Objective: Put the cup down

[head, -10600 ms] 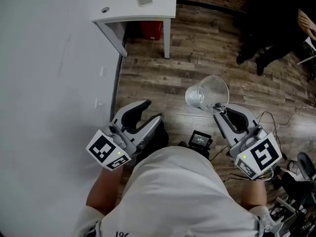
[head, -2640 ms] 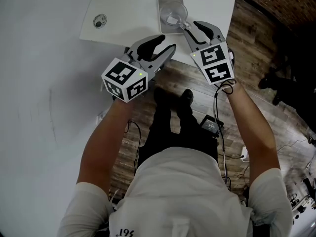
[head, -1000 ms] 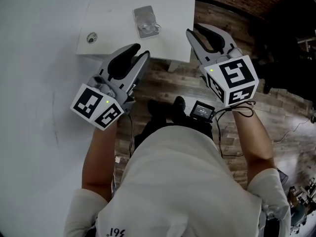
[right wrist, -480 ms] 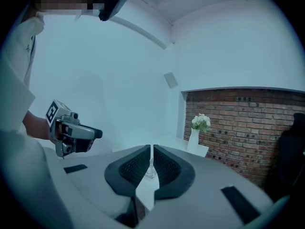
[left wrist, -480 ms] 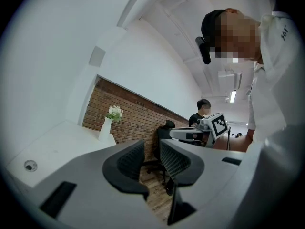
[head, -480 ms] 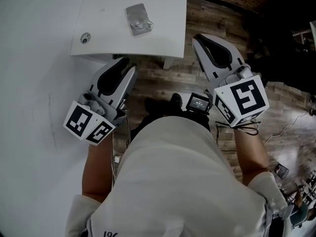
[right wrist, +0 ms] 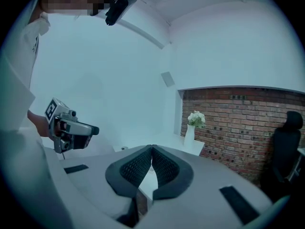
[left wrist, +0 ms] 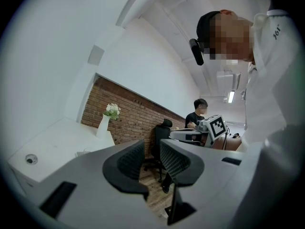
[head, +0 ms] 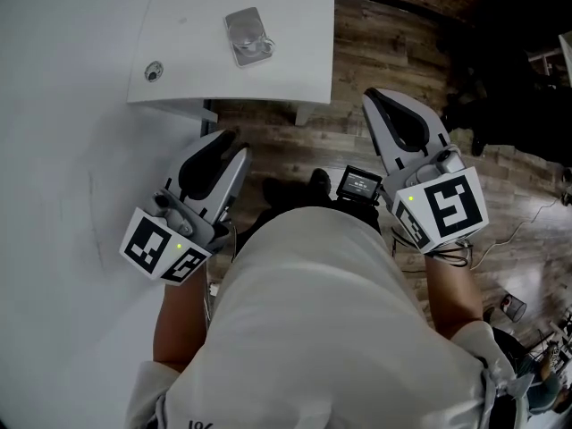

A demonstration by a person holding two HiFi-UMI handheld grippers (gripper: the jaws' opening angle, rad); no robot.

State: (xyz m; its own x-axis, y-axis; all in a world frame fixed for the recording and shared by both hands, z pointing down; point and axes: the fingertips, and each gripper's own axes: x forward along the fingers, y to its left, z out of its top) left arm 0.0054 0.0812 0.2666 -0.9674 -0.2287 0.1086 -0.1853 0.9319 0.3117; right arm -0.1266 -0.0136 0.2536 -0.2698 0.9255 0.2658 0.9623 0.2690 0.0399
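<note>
Wooden floor (head: 375, 43): runs from 12 o'clock round to 3 o'clock of the person; its 4 o'clock corner is cluttered and too small to sort out.
White table (head: 206, 70): out at 11 to 12 o'clock; its far end is cut off by the top edge of the head view.
White shirt (head: 313, 329): fills the 6 o'clock half of the head view and hides most of the person's arms and legs.
Right gripper (head: 372, 94): held over the floor at 1 o'clock, nose towards 11 o'clock; jaws closing, tips meeting, nothing between them.
Left gripper (head: 231, 144): off the table's near edge at 10 o'clock, nose towards 1 o'clock; jaws stand apart with a clear gap, and only floor shows through it.
Grey pad (head: 237, 16): lies flat on the table, near its right edge.
Cup (head: 250, 37): clear, on the grey pad, at 12 o'clock from the left gripper and 10 o'clock from the right, well apart from both. It seems to stand upright, long axis vertical, mouth up; it is small and see-through, so its rim and any handle are hard to make out.
</note>
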